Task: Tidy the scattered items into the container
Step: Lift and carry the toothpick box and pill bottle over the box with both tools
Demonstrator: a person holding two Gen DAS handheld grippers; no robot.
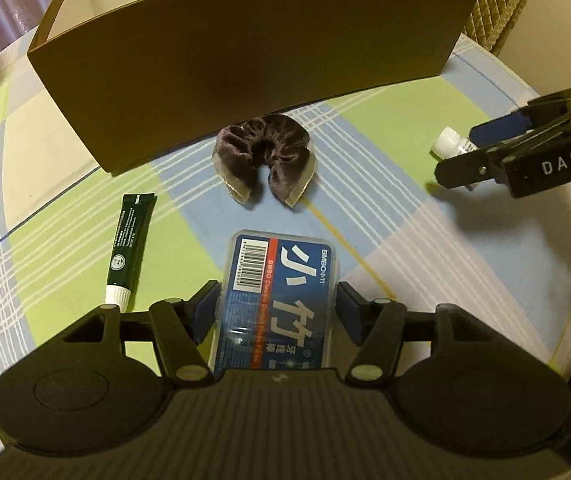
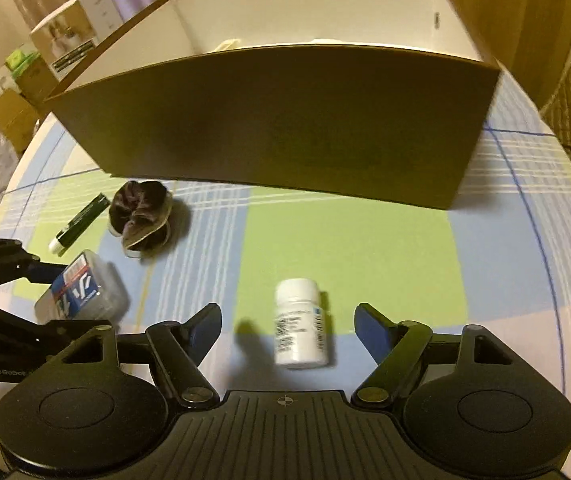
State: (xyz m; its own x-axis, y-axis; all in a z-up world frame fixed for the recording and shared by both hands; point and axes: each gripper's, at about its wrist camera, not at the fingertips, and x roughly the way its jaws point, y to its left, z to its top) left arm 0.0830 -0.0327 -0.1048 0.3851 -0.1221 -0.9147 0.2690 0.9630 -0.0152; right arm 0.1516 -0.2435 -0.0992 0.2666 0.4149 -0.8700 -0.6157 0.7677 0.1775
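Note:
My left gripper [image 1: 279,306] is shut on a clear box of dental picks with a blue label [image 1: 281,300]; both blue pads press its long sides, and the box lies low over the cloth [image 2: 81,292]. My right gripper [image 2: 288,326] is open, its fingers well apart on either side of a white pill bottle [image 2: 300,324] that lies on its side on the cloth, touching neither pad. A dark velvet scrunchie [image 1: 265,158] and a dark green tube with a white cap [image 1: 127,248] lie loose in front of the brown cardboard box [image 1: 245,60], which is open-topped and white inside.
A plaid green, blue and white cloth [image 2: 365,248] covers the surface. Cartons and a bag [image 2: 25,80] sit beyond the far left edge. A quilted fabric [image 1: 497,4] hangs at the far right. The right gripper [image 1: 525,156] shows at the right edge of the left wrist view.

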